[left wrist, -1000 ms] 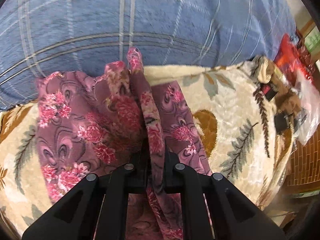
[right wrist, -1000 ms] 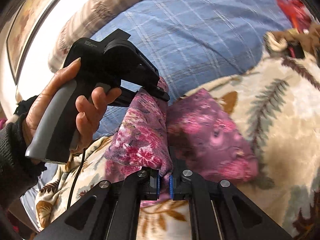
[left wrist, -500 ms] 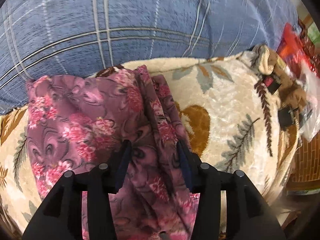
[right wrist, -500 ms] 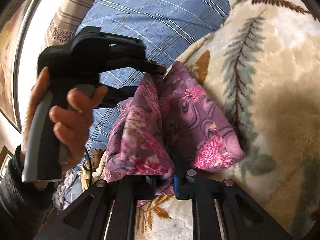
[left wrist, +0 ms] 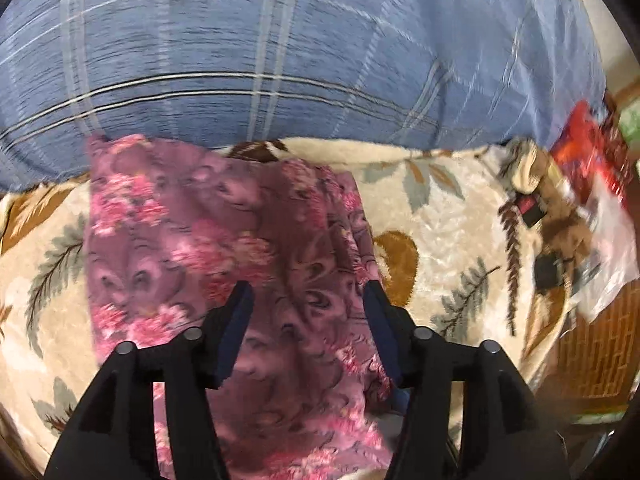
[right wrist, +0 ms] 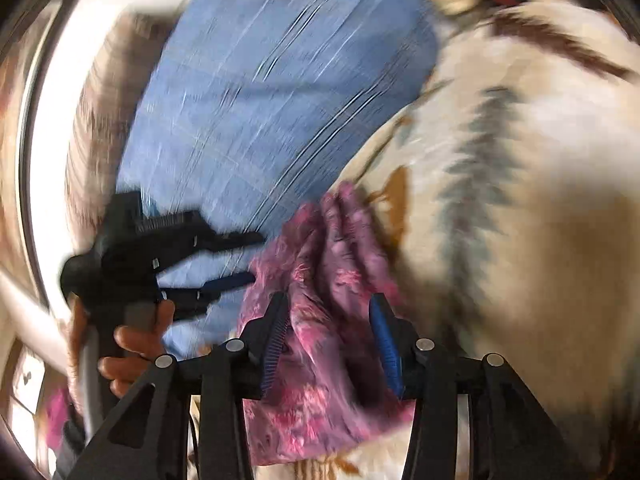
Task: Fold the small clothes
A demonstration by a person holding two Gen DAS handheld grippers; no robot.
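A purple cloth with pink flowers [left wrist: 208, 240] lies folded on the cream leaf-patterned blanket [left wrist: 448, 216]. My left gripper [left wrist: 308, 300] is open above its near part, with cloth between the spread fingers but not pinched. In the right wrist view the same cloth [right wrist: 332, 280] lies bunched between my open right gripper's [right wrist: 330, 312] fingers. The left gripper [right wrist: 252, 256], held by a hand, shows there at the left, open beside the cloth. The right wrist view is blurred.
A blue plaid sheet [left wrist: 280, 48] covers the bed beyond the blanket. A brown and black pile of small items [left wrist: 552, 232], a red packet [left wrist: 588, 140] and a clear plastic bag [left wrist: 616, 240] lie at the blanket's right edge.
Both grippers have opened and let go of the cloth. The cloth has dropped from a raised fold to lie flat on the blanket. The right gripper moves fast.
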